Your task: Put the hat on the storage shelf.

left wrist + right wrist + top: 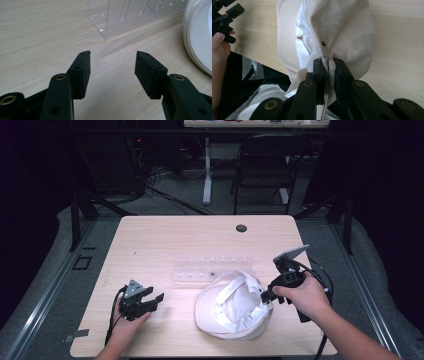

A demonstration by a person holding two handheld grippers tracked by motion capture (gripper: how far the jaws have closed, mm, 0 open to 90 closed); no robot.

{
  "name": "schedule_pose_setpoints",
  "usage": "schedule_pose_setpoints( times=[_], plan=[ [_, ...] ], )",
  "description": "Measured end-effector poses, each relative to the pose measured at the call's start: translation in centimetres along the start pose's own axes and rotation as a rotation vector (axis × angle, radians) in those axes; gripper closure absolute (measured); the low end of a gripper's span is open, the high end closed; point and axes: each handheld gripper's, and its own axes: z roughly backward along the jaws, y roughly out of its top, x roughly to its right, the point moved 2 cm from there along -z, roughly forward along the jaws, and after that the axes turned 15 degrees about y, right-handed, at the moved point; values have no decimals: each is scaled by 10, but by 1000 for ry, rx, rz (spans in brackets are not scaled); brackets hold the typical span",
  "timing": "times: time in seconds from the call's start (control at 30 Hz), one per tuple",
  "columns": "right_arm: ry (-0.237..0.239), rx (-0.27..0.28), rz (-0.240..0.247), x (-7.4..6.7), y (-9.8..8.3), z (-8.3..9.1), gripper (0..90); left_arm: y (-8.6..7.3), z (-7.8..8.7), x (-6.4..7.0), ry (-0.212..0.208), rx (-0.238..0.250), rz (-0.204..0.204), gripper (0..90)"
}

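Observation:
A white cap [232, 305] lies upside down on the wooden table [165, 240], near the front edge, its brim toward the left. My right gripper [266, 295] is shut on the cap's right rim; in the right gripper view the cream cloth [342, 32] is pinched between the two black jaws at my right gripper [328, 61]. My left gripper [156, 301] rests at the front left of the table, a little left of the cap, held in a hand. It stands open with nothing between the jaws, as the left gripper view shows at my left gripper [112, 56].
A clear acrylic rack [212, 267] with slots lies just behind the cap; its corner [117, 20] is ahead of the left jaws. A round cable hole [241, 228] sits near the table's far edge. A black chair [265, 165] stands beyond the table.

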Motion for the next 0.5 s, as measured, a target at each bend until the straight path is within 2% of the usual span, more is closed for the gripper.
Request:
schedule_pose_setpoints(
  times=[0.03,0.1,0.23,0.3,0.33,0.5],
  plan=[
    [-5,-10,1,-2,1,2,816,0,0,0,-1,0,2,468],
    [4,8,-8,-6,3,4,816,0,0,0,-4,-4,-2,469],
    [-1,-11,6,-13,5,8,816,0,0,0,-4,-5,-1,469],
    [12,-8,0,-19,6,8,817,0,0,0,-4,-4,-2,469],
    [14,-26,8,-20,6,10,817,0,0,0,-4,-5,-1,469],
    [43,-15,9,-30,8,17,818,0,0,0,-5,-6,-1,469]
  ],
)
